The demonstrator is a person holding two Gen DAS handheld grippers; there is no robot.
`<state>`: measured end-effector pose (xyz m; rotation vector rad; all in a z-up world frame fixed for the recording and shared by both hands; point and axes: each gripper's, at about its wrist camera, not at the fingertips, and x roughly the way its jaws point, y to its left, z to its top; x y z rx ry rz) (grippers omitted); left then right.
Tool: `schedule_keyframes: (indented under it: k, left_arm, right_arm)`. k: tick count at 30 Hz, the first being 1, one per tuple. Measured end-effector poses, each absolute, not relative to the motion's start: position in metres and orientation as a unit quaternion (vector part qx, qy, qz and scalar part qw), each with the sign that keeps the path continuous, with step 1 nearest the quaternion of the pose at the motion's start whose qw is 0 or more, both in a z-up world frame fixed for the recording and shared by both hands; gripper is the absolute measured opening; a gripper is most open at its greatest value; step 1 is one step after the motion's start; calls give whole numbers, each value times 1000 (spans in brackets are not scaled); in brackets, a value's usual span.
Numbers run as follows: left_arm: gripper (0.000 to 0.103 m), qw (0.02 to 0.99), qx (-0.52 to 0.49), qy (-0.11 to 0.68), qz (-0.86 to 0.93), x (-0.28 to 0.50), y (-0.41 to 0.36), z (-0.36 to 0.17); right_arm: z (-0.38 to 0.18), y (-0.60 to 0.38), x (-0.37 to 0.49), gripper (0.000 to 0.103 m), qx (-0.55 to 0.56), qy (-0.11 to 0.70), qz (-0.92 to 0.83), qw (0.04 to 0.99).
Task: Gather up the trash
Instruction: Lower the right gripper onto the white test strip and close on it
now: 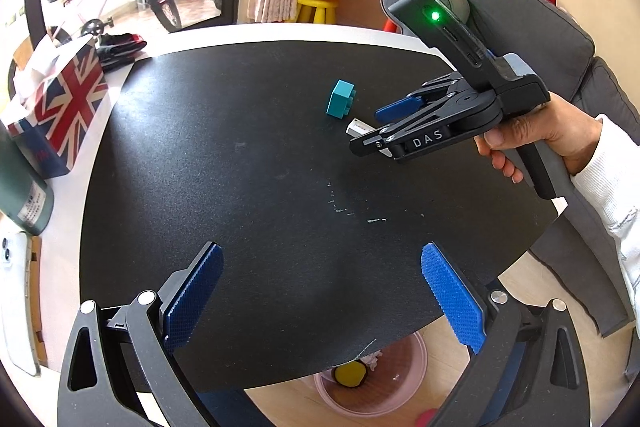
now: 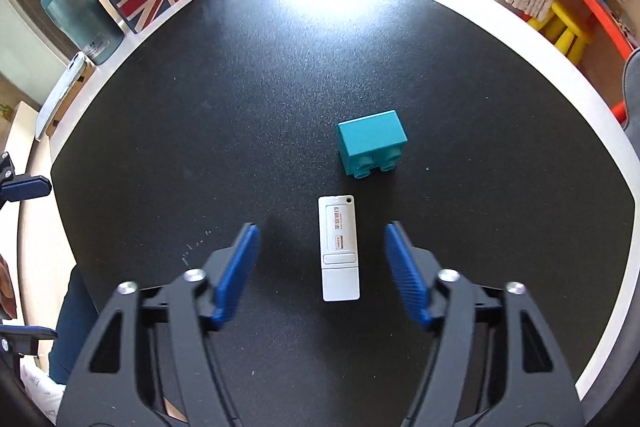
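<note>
On the black mat [image 2: 200, 107], my right gripper [image 2: 322, 259] straddles the white USB stick [image 2: 340, 247], pads apart on both sides w/o touching, prob. to pinch across its narrow width. Stick lies flat, long axis running away from me, lanyard end toward the teal block [image 2: 372, 147] just beyond. Left gripper [image 1: 320, 299] hangs wide apart, empty, over mat edge above the pink bin [image 1: 400, 379].
</note>
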<state>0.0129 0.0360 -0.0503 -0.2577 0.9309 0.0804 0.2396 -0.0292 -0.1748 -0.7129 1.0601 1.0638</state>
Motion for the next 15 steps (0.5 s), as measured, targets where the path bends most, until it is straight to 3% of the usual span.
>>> schedule_keyframes:
  k: [2,6,8,15]
  left_arm:
    - [95,884,-125,449,38,14,37,-52]
    - [95,883,-128,450,37,15,36,-53]
    - [95,883,-128,450,36,15,36,-54]
    - [95,884,-126,450,34,20,35,-53]
  right_arm:
    - [-179,-28,239,45,-319,472,472,673]
    - [-181,-30,239,33,-323,467,469,677]
    - [-182,-32,239,22,-325,464,467,679]
    - [-183,-35,238,19,-324,458,466,684]
